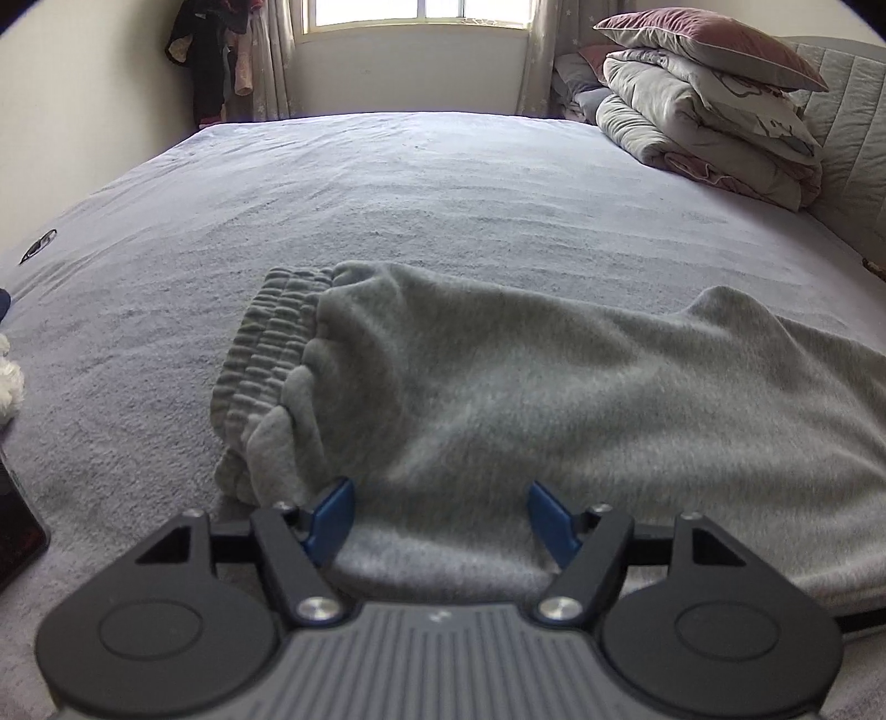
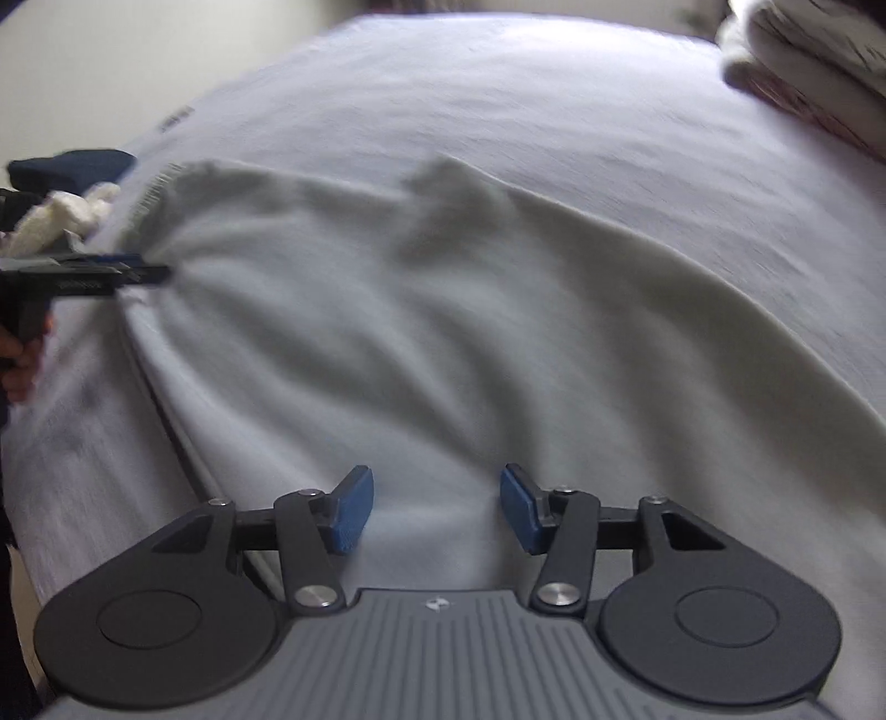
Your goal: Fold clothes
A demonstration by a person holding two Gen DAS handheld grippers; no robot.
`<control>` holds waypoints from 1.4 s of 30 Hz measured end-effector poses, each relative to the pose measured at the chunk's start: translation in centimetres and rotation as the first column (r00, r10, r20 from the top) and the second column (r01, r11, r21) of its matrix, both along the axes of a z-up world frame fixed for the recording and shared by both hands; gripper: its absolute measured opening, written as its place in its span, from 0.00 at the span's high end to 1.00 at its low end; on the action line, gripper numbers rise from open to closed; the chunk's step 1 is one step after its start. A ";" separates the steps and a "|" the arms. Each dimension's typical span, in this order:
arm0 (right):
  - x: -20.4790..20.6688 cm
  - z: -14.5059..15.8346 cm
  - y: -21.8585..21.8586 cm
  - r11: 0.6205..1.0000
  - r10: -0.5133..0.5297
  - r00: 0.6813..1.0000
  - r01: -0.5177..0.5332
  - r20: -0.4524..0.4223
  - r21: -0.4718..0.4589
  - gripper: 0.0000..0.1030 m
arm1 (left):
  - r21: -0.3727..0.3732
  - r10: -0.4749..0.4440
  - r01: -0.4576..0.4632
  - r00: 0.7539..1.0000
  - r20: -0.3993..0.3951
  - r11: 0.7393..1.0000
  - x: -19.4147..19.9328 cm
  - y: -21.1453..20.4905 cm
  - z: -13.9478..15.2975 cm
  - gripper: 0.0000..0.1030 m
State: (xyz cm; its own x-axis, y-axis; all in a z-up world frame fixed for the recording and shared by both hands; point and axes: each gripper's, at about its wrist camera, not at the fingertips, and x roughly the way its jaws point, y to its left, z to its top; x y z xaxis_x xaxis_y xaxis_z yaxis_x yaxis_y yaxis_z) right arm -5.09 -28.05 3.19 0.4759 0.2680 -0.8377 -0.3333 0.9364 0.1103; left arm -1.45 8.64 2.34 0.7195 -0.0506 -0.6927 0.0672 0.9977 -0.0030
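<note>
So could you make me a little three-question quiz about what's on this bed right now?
1. True or false: the left tool has its blue pads clamped shut on the grey fleece trousers.
2. What is stacked at the far right corner of the pale grey bed cover? A) folded quilts under a mauve pillow B) a suitcase C) books
3. Fill in: the trousers' ribbed elastic ______ lies bunched at their left end.

Key: 1 false, the pads stand apart with cloth between them. 2 A, the quilts and pillow. 3 waistband.
</note>
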 end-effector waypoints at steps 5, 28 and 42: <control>-1.0 0.3 -6.2 0.990 -0.130 0.990 0.126 -0.057 -0.064 0.47 | 0.021 -0.004 0.004 1.000 -0.001 1.000 -0.1 -0.2 0.0 0.30; -1.6 0.6 -8.3 0.938 -0.288 0.955 0.295 0.065 -0.182 0.24 | 0.028 -0.055 0.056 0.998 -0.028 0.998 -0.4 -2.6 0.0 0.19; -2.8 0.9 -22.9 0.687 -0.722 0.652 0.716 0.231 0.124 0.30 | -0.032 -0.014 0.012 0.999 -0.048 0.999 0.3 -2.8 0.2 0.20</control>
